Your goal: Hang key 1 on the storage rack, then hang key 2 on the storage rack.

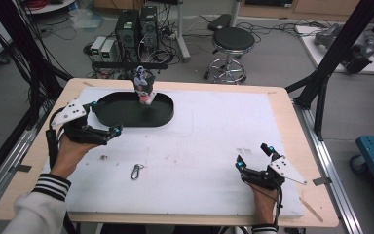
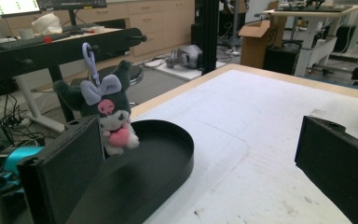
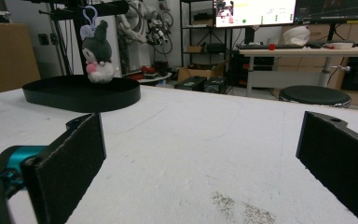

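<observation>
Sleeve (image 1: 44, 192) with striped cuff, at 7 o'clock in the high view, leads to the left hand (image 1: 70, 151), which holds the left gripper (image 1: 105, 118) at 9 o'clock on the white mat (image 1: 214, 141); its jaws stand wide apart and hold nothing, one of them at the near rim of the black oval tray (image 1: 163, 114). Whether that jaw touches the rim cannot be told. Right gripper (image 1: 253, 155), at 4 o'clock on the mat, also has its jaws wide apart and empty, resting low over the mat, well apart from the tray. Plush toy (image 1: 144, 87), dark grey with a lilac bow, a pink skull mark on the forehead and a pink heart at its chest, stands upright in the tray at its far edge, at 11 o'clock on the mat; a lilac clip (image 2: 90, 58) rises from its head. Metal clasp (image 1: 136, 171) lies loose on the mat at 6 o'clock, between the two grippers. No brand or label on these things can be read. Stool (image 1: 232, 41) stands on the floor at 12 o'clock beyond the table (image 1: 292, 117).
</observation>
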Available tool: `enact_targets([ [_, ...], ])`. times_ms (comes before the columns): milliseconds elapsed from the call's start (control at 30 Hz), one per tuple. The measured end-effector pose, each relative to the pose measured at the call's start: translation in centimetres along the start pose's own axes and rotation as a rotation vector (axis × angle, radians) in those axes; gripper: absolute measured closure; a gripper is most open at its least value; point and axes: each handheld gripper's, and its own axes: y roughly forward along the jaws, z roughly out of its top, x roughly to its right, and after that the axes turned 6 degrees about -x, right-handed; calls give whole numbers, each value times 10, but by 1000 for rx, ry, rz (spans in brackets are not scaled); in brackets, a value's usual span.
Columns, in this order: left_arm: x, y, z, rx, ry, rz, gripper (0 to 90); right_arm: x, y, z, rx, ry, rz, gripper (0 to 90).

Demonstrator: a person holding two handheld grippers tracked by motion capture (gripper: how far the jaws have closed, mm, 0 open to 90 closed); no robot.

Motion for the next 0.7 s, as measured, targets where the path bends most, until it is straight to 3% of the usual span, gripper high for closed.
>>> enact_targets([
  [500,1,-23,-30,28,-18,-64,17,0,0,0,-2,0,2,5],
  [700,-1,-24,-30,20,-20,-50,17,0,0,0,0,-13,1,5],
])
